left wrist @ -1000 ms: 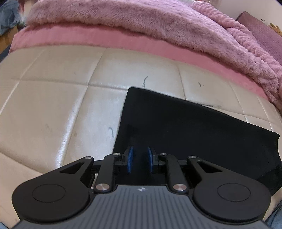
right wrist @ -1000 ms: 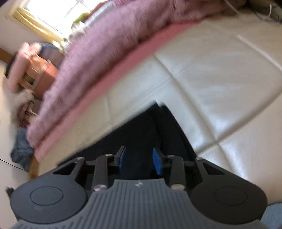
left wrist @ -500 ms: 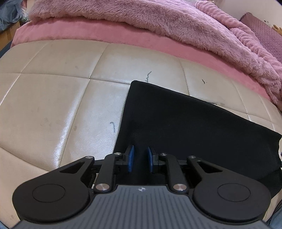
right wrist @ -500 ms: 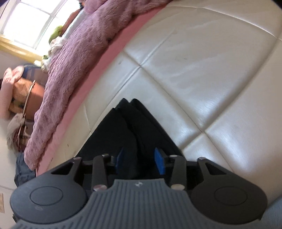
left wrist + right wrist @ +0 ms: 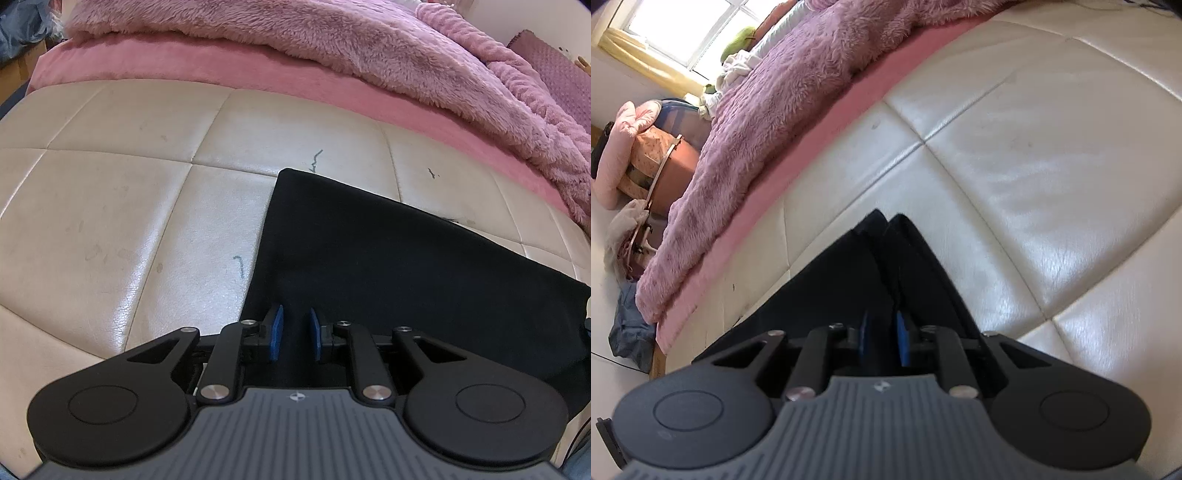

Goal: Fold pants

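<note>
right hand-held gripper (image 5: 881, 341) narrowed, now pinching black pants (image 5: 846, 280).

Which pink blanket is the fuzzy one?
The top, purplish blanket is fuzzy with long fur; the brighter pink layer beneath it is smooth.

The left gripper (image 5: 294, 334) sat low, pointing forward, its blue pads (image 5: 275, 332) nearly together with only a narrow gap, black cloth pinched between them. The right gripper (image 5: 882, 341) was tilted in its own view, its blue pads (image 5: 902, 343) drawn close on a fold of the same black cloth.
</note>
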Demonstrator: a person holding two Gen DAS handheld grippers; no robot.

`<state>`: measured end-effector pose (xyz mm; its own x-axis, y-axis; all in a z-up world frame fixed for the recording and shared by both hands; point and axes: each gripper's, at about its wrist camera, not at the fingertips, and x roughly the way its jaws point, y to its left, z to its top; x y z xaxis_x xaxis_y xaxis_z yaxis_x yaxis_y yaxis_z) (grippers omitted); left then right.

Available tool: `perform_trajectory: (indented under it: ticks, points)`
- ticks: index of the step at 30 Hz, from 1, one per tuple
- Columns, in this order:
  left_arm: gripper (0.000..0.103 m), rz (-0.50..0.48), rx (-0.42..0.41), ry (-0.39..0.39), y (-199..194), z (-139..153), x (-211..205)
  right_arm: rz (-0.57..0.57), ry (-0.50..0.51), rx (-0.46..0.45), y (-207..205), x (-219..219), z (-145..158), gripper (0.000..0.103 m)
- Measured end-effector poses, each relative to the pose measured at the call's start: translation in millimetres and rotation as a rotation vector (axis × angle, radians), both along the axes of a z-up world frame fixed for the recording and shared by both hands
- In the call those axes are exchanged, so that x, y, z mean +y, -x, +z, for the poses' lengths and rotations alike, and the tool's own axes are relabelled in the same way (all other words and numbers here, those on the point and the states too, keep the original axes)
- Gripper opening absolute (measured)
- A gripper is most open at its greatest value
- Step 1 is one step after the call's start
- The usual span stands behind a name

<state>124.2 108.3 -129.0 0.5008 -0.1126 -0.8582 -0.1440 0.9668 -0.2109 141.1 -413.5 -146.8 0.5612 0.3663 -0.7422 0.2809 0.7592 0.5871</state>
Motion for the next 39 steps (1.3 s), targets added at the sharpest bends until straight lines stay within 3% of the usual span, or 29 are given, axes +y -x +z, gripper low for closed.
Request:
perform_trajectory:
  ticks: [3,4,9,14,18,23,26,29,34,39]
  points:
    - [0.020,0.005,-0.002,-0.001,-1.1,-0.2,-0.1,0.040,-0.026,0.005,-6.6,4.6,-5.3,0.010]
    - [0.020,0.005,-0.004,-0.002,-0.9,0.3,-0.4,0.042,-0.037,0.009,-7.4,5.8,-7.5,0.000]
    - [0.021,0.017,-0.029,0.040,-0.2,5.8,5.4,0.062,0.011,-0.035,-7.3,9.8,8.5,0.000]
    - [0.021,0.009,-0.047,0.056,-5.5,11.2,3.7,0.107,0.045,-0.126,-10.4,13.9,46.3,0.000]
    - [0.021,-0.006,-0.026,0.034,-11.8,2.6,-0.5,0.098,0.099,-0.038,-16.4,11.5,24.4,0.000]
    - [0.021,-0.019,-0.032,0.041,-11.6,1.6,4.5,0.109,0.162,-0.021,-16.0,18.7,6.2,0.000]
    - [0.021,-0.013,-0.068,0.073,-15.0,10.2,13.5,0.141,0.238,-0.011,-15.8,24.9,15.3,0.002]
    - [0.021,-0.017,-0.097,0.084,-31.1,17.1,19.5,0.154,0.380,-0.040,-15.4,32.4,32.8,0.006]
    - [0.021,-0.038,-0.117,0.088,-66.9,12.7,12.3,0.260,0.376,-0.196,-31.2,58.1,49.3,0.003]
    - [0.018,-0.010,-0.092,0.045,-91.3,-5.5,11.6,0.219,0.378,-0.113,-55.9,60.8,19.5,0.000]
